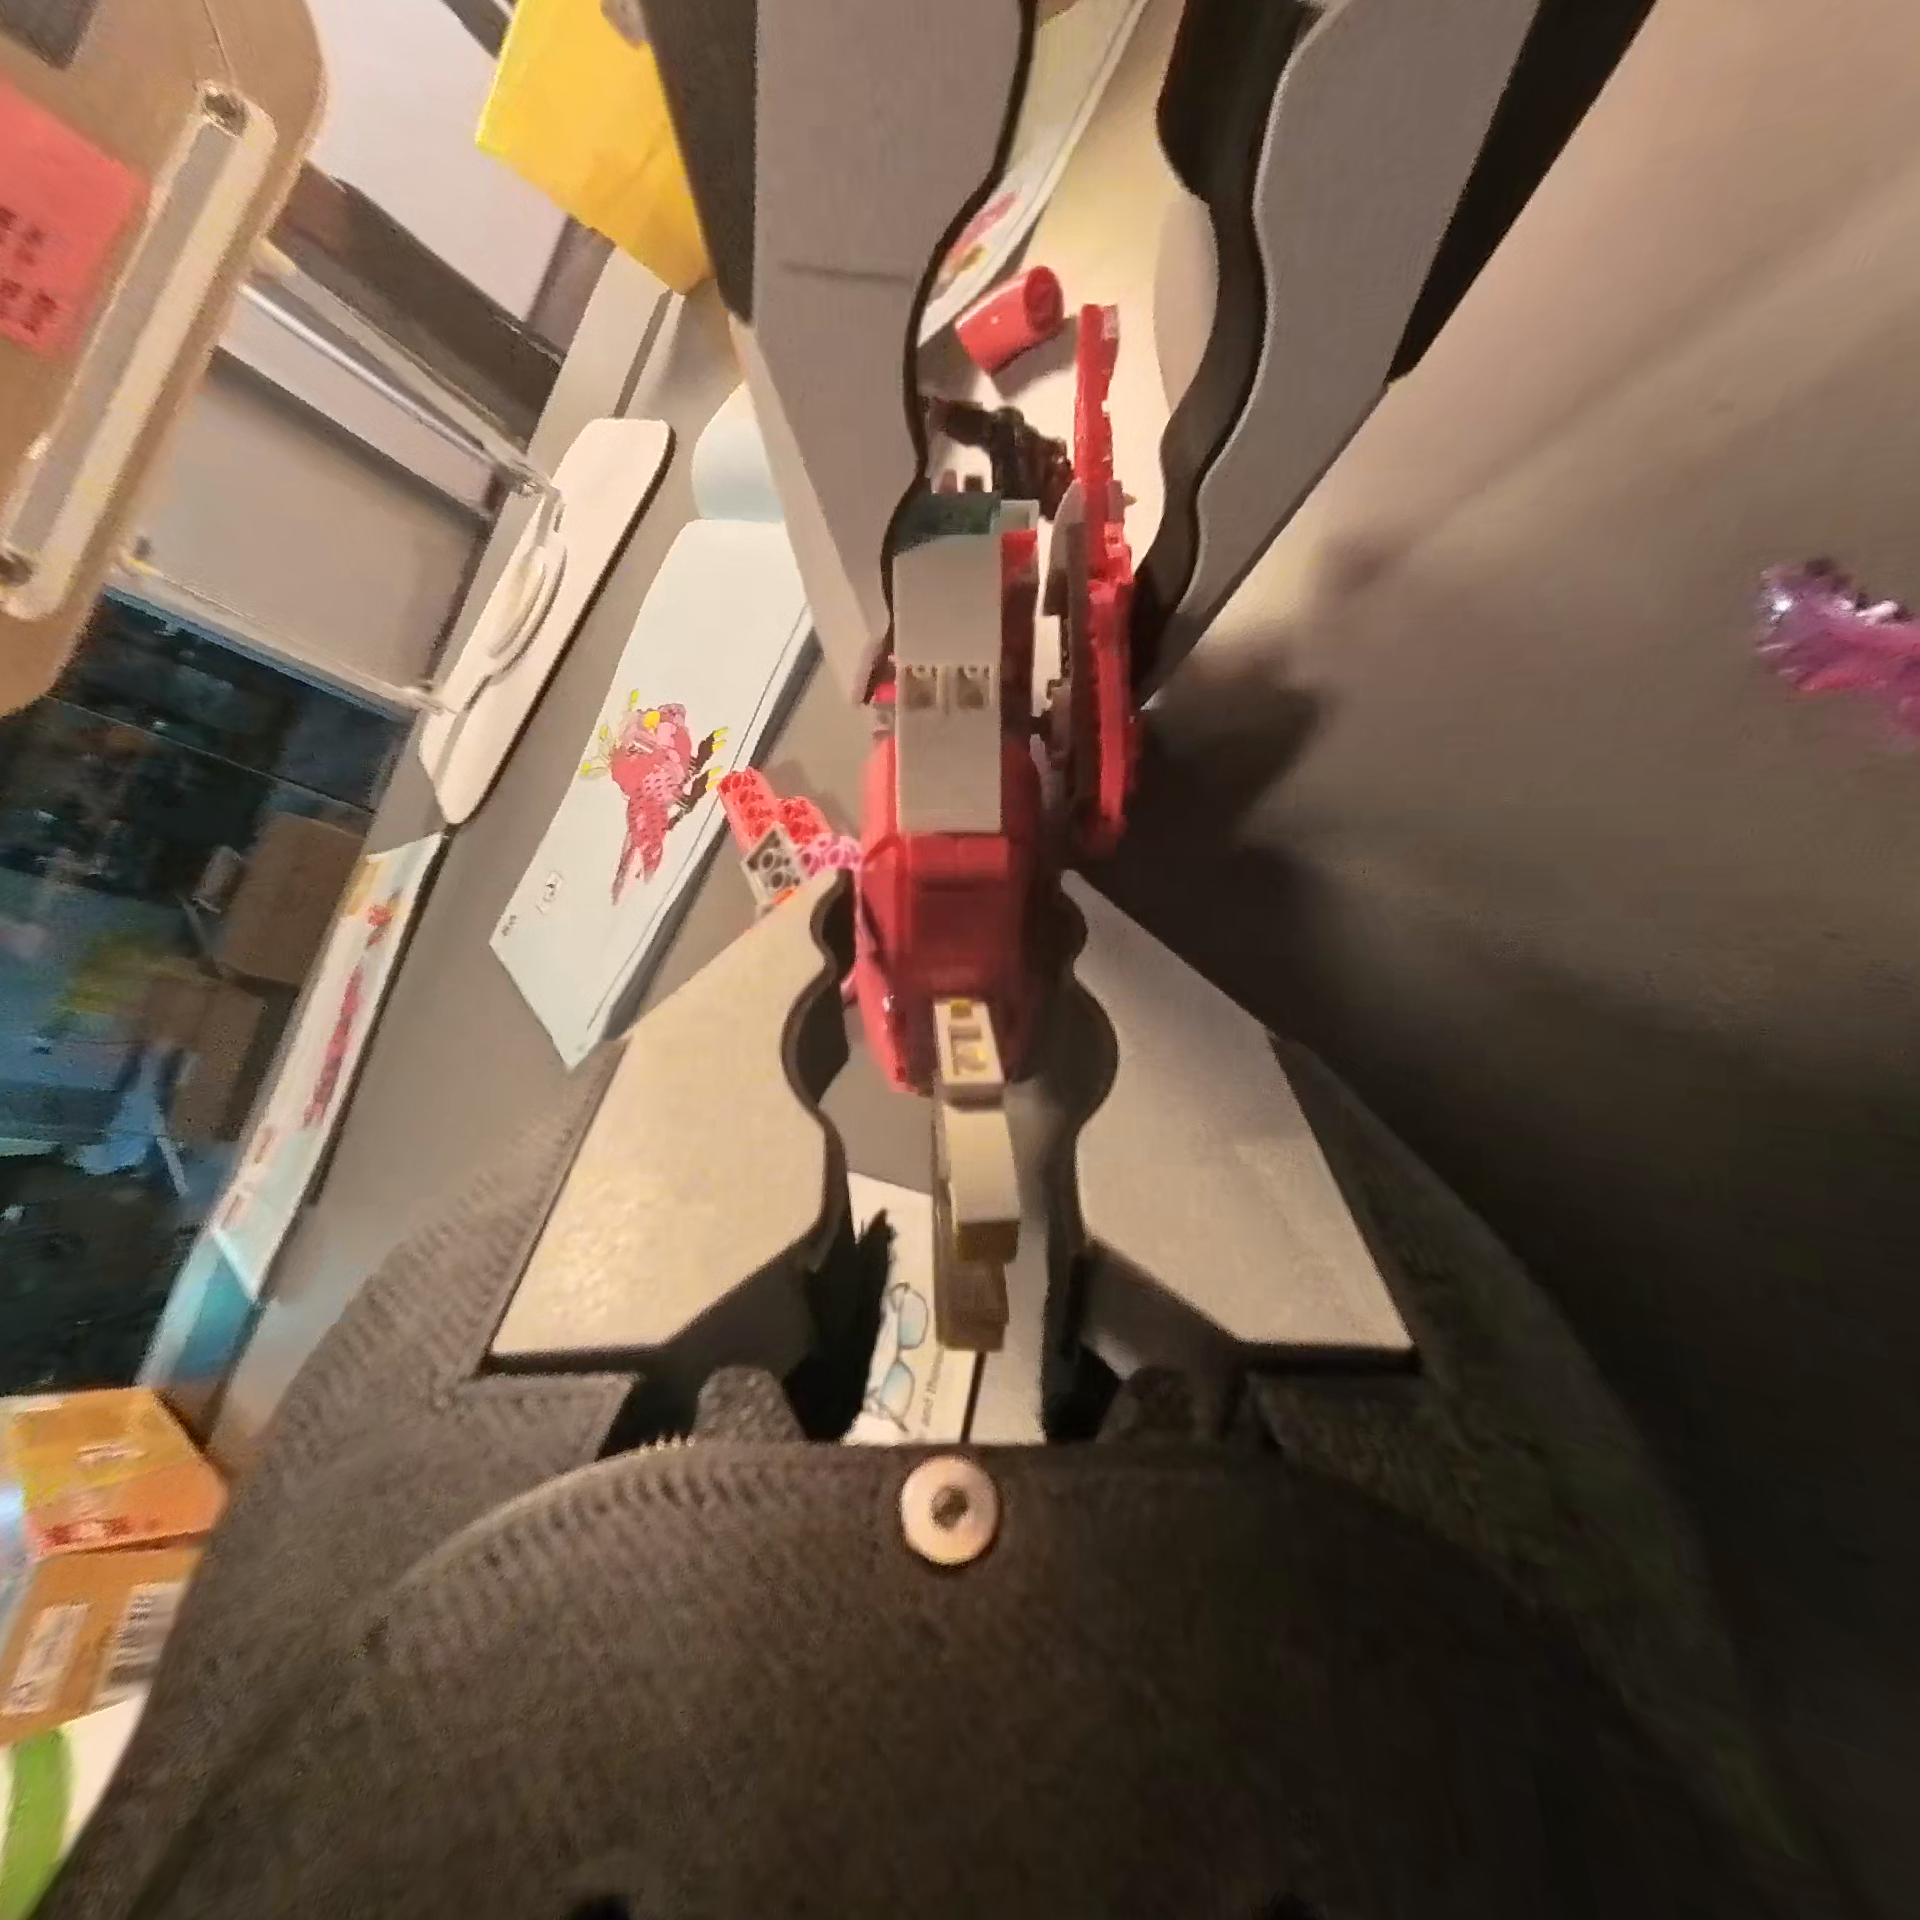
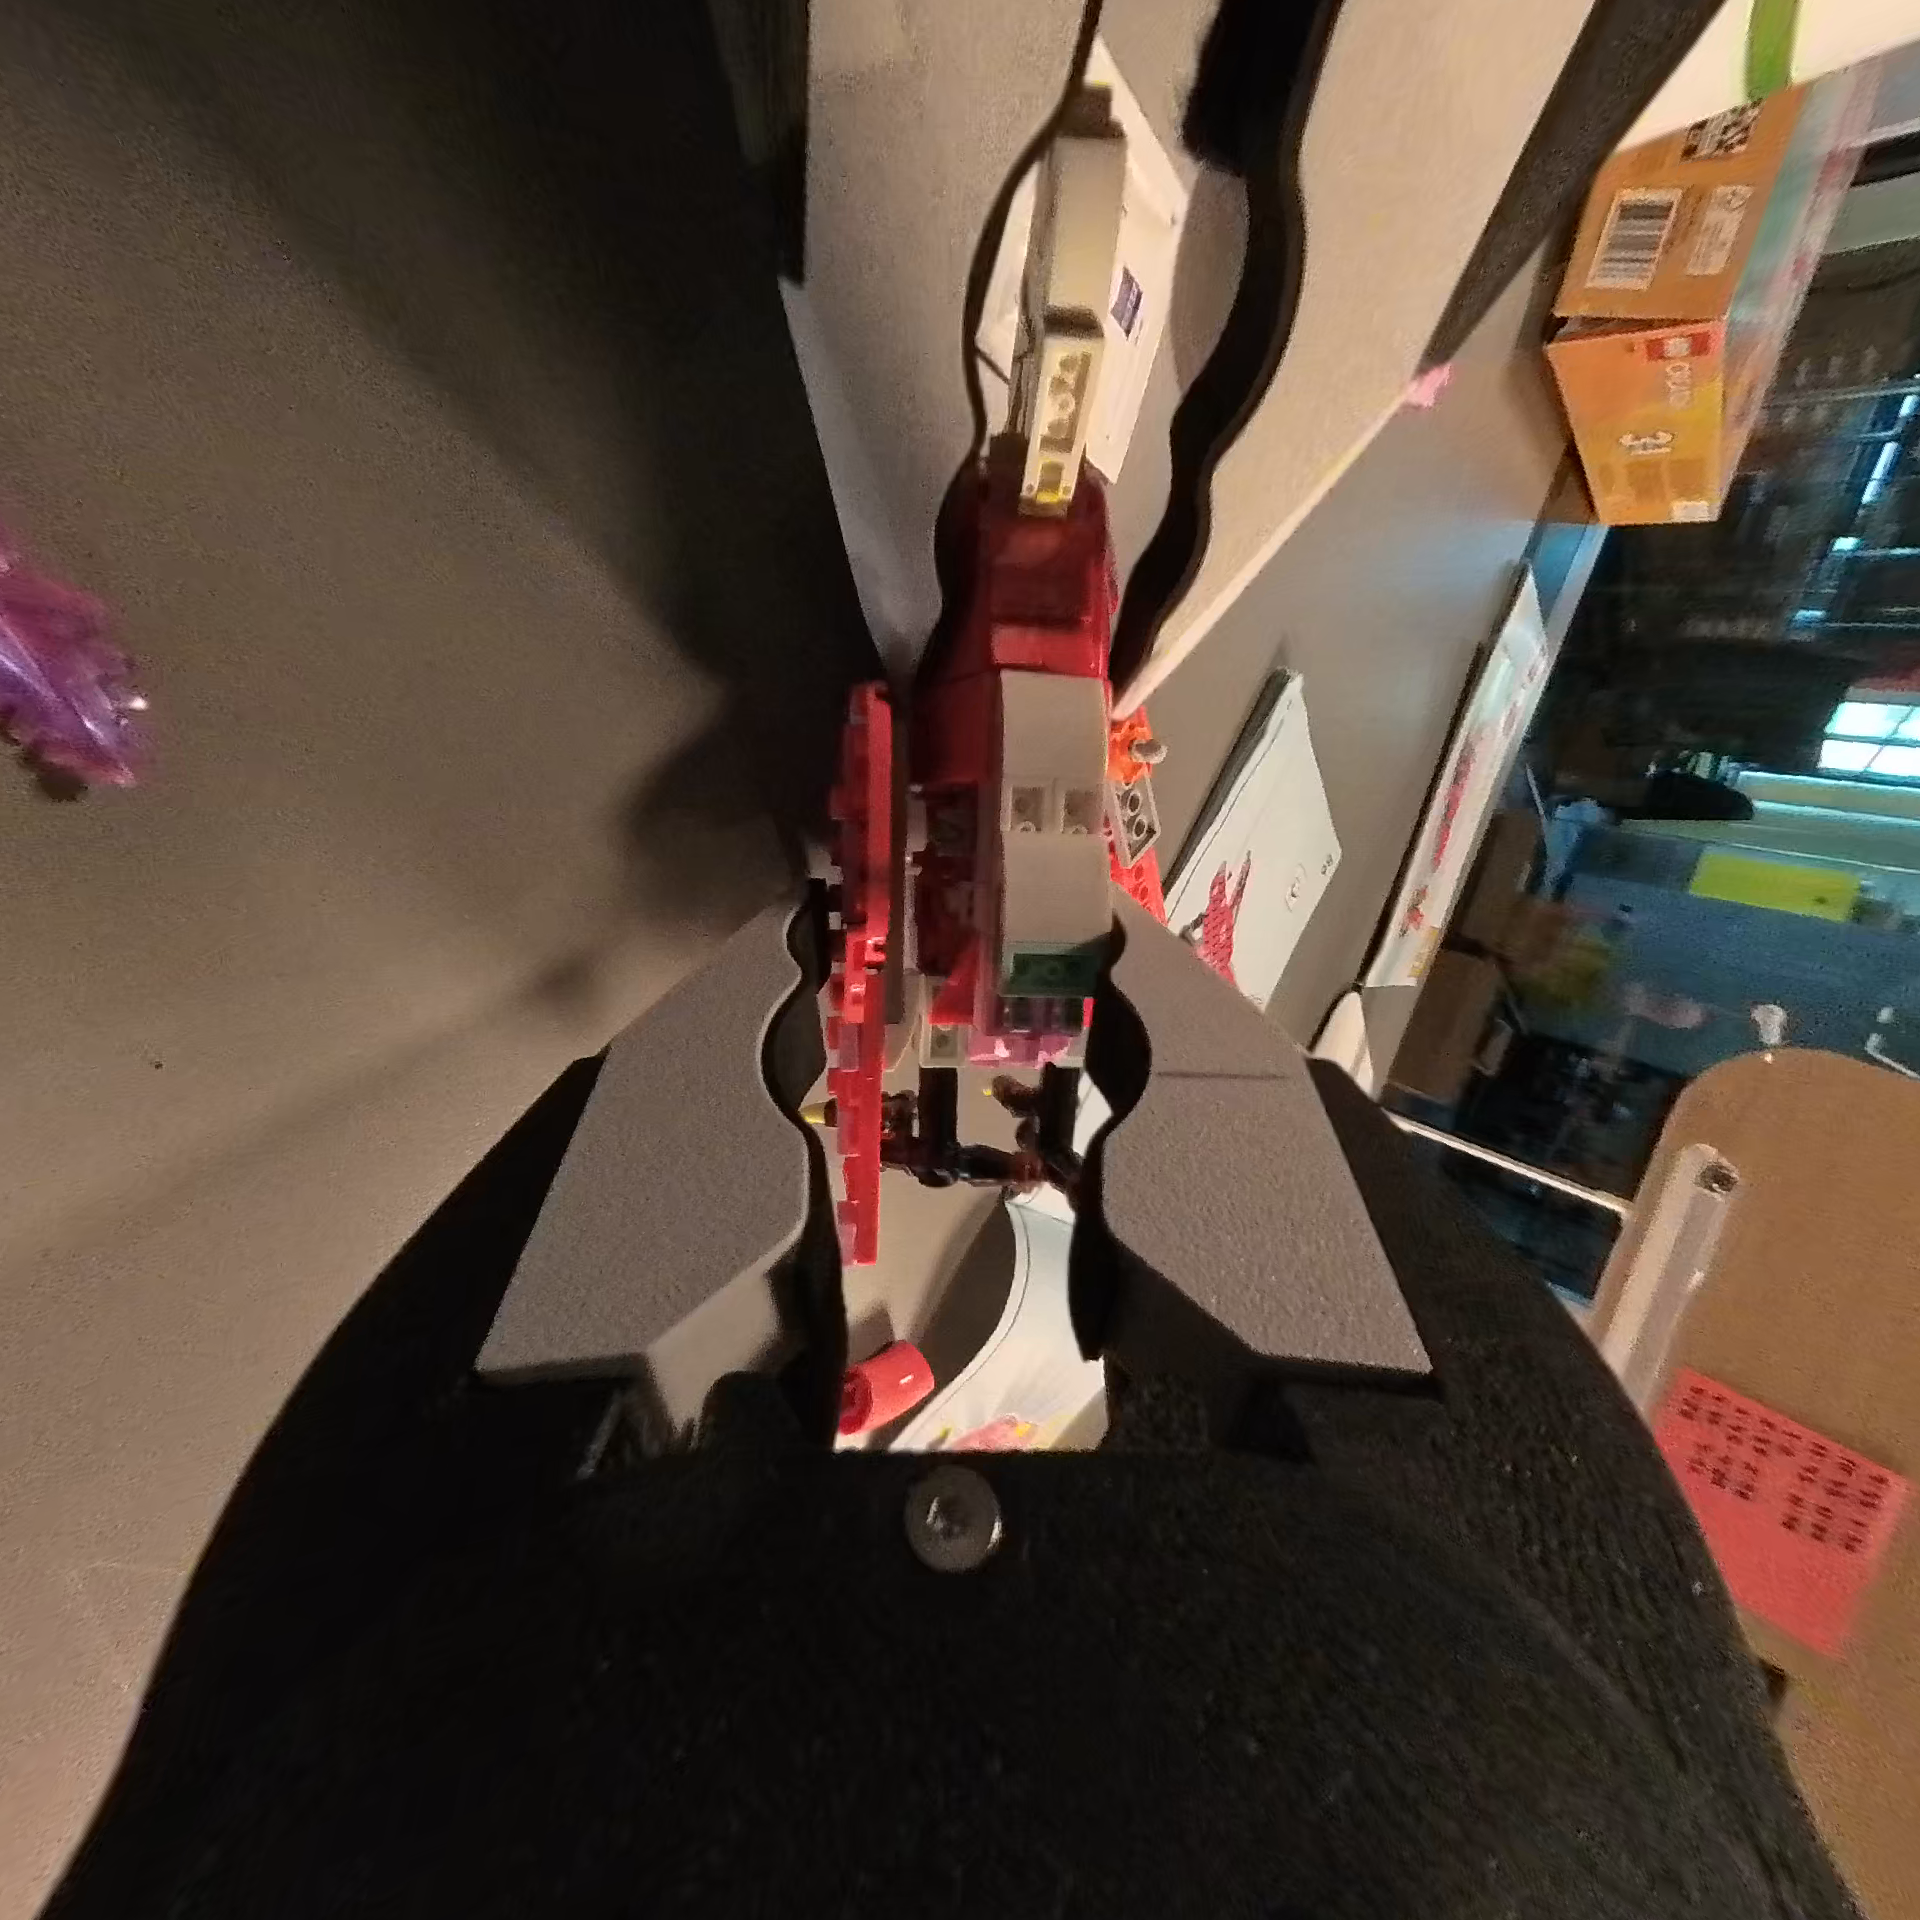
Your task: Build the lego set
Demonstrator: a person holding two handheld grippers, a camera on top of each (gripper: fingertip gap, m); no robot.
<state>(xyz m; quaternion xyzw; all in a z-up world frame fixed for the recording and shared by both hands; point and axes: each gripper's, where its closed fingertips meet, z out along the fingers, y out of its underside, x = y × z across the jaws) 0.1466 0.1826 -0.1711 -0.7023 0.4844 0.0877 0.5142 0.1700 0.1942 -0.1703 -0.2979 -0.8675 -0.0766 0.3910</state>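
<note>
- Black textured gripper housing fills the lower part of both wrist views, with grey wavy-edged fingers reaching forward from it.
- Both grippers meet nose to nose, tilted so the grey table (image 1: pixel 1455 935) runs nearly upright in each view.
- Left gripper (image 1: pixel 951 997) is partly closed on the red end of a red and grey brick model (image 1: pixel 951 831); its fingertips sit against the model's sides, though blur hides exact pad contact.
- Right gripper (image 2: pixel 951 997) is partly closed on the opposite end of the same model (image 2: pixel 1029 779), where a green brick and pink pieces sit; its right fingertip touches that end, and the left fingertip lies by the red plate-like wing.
- Held between the two grippers, the model is lifted above the table.
- A grey stalk from the model runs back between the left gripper's fingers; its end is dim.
- Loose on the table: a red cylinder piece (image 1: pixel 1013 317), a small cluster of red bricks (image 1: pixel 774 831), a printed booklet (image 1: pixel 644 821) and a blurred purple piece (image 1: pixel 1839 655).
- Cardboard boxes (image 2: pixel 1662 312) are cut off at the frame edges; the dark background is too blurred to read.
</note>
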